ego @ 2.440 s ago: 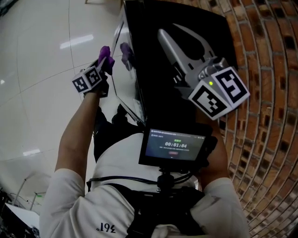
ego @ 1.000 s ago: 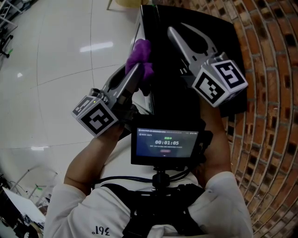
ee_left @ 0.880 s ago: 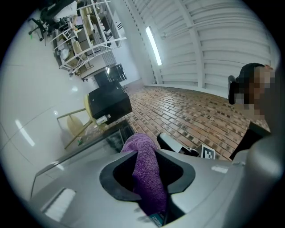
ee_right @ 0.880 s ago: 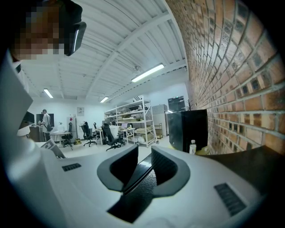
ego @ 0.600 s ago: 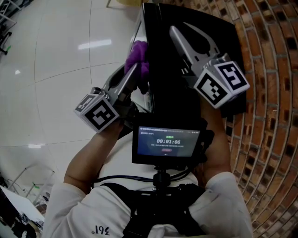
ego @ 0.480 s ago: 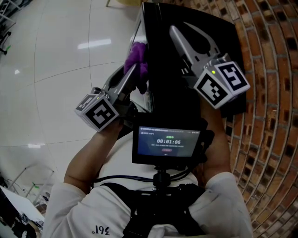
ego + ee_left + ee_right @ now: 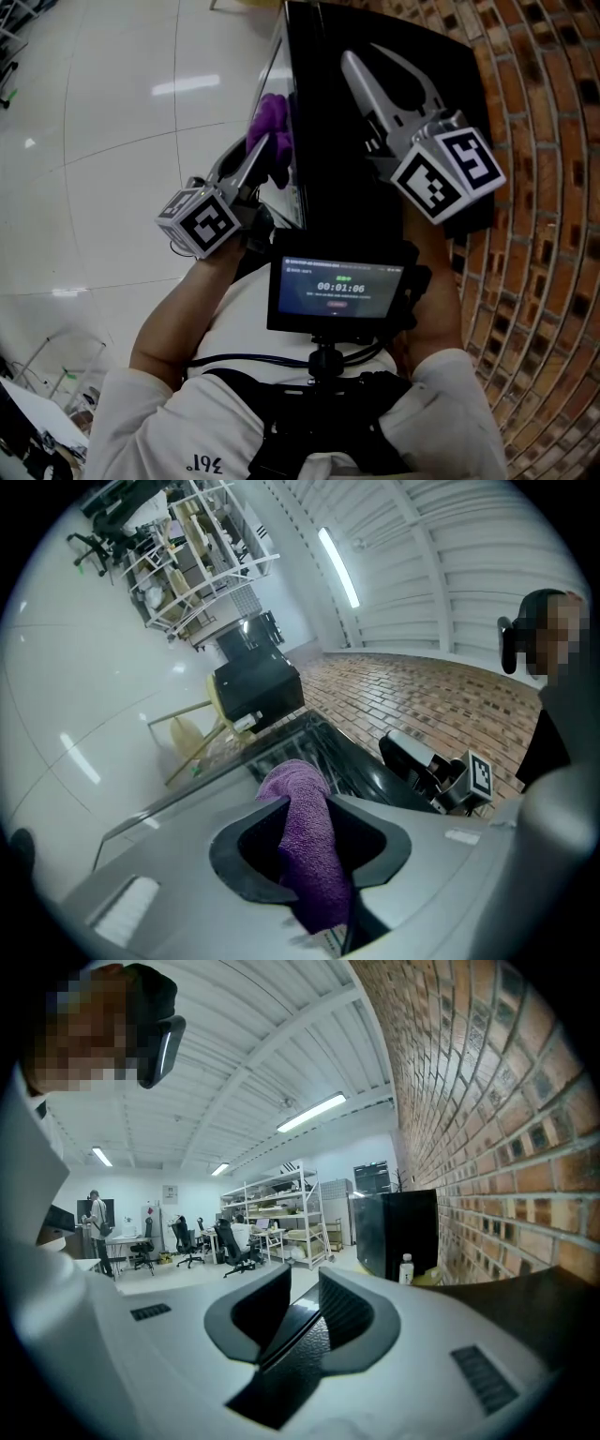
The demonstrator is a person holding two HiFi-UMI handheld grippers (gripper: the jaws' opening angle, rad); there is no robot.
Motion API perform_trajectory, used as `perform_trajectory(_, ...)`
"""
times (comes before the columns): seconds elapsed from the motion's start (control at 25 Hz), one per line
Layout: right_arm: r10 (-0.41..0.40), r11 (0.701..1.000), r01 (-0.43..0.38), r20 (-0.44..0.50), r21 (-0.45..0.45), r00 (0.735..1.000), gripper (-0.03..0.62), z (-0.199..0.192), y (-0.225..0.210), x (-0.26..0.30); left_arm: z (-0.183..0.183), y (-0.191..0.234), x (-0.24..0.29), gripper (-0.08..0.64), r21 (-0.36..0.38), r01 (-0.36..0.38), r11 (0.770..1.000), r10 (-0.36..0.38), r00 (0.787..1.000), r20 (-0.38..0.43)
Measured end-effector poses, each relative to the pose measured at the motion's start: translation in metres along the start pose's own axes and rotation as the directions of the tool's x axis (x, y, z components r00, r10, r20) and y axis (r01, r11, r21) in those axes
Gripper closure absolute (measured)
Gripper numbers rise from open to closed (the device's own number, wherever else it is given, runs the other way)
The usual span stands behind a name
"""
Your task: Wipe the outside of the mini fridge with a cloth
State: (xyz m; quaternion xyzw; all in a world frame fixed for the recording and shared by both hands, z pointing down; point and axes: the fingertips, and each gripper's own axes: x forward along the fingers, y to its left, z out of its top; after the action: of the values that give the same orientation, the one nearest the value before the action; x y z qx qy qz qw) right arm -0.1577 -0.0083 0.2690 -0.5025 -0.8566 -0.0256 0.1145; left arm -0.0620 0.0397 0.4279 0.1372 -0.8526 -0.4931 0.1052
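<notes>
1. The left tool is closed on a purple cloth. In the left gripper view the fabric is bunched between the two dark pads, which press on it from both sides. A folded lobe sticks out past the tips.
2. The mini fridge is black. It stands just beside a brick wall on a glossy white floor.
3. In the head view the cloth sits at the fridge's upper left edge, where the flat top meets a shiny side face. The lobe lies against that face just below the edge.
4. The left tool points roughly level alongside that face, with its marker cube at the end nearest the person.
5. The right tool lies over the fridge's top, apart from the cloth. I cannot tell whether it touches the top.
6. In the right gripper view its jaws stand narrowly apart with nothing between them. Only the dark textured top shows through the gap.
7. A small screen with lit digits is mounted at the person's chest, between the two forearms.
8. Farther along the wall, the right gripper view shows a black cabinet with a bottle in front of it. Shelving stands to its left.
</notes>
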Motion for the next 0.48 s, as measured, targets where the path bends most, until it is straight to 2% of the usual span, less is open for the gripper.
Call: perform_trajectory(0.48, 0.001, 1.0, -0.001, 0.002, -0.001, 1.0, 0.509, 0.003, 0.003, -0.001, -0.026, 0.047, -0.003, 0.446, 0.038, -0.092, 0.995, 0.094, 0.995, -0.039)
